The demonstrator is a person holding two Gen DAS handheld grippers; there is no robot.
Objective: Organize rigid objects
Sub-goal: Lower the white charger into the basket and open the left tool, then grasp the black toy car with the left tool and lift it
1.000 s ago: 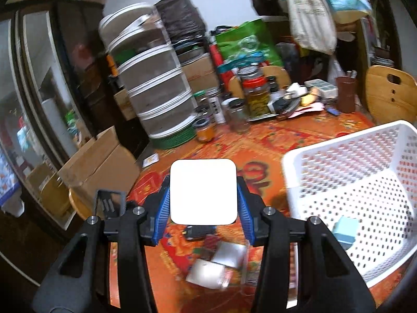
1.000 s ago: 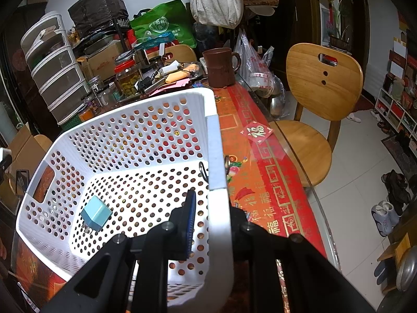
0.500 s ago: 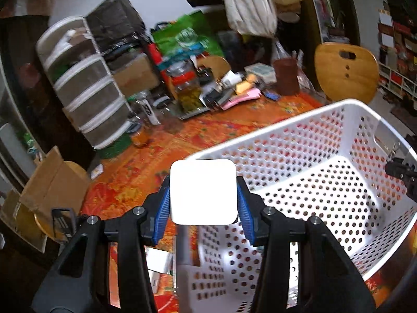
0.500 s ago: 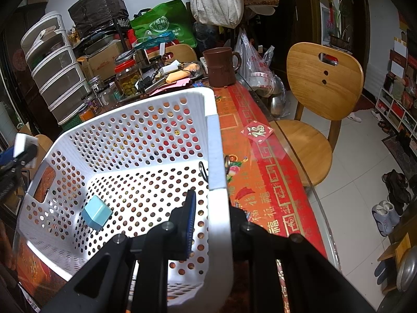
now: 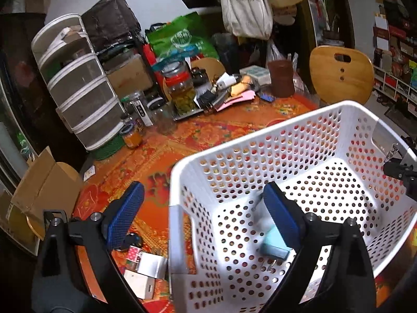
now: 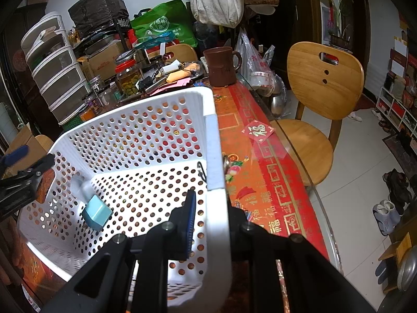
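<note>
While the right tongs (image 6: 208,219) are clamping the white perforated plastic basket's (image 5: 260,140) rim, the left tongs (image 5: 203,214), now released, are dropping a blurred white block (image 5: 262,223) beside the pale-blue box (image 5: 273,245).

Left claw (image 5: 203,214) let go, now wide apart; white block (image 5: 262,225) dropped into basket (image 5: 260,140), blurred

Basket (image 5: 299,127) interior open; jars (image 5: 182,94) behind.

Left claw (image 5: 203,214) spread wide; right claw (image 6: 208,214) clamped.
</note>
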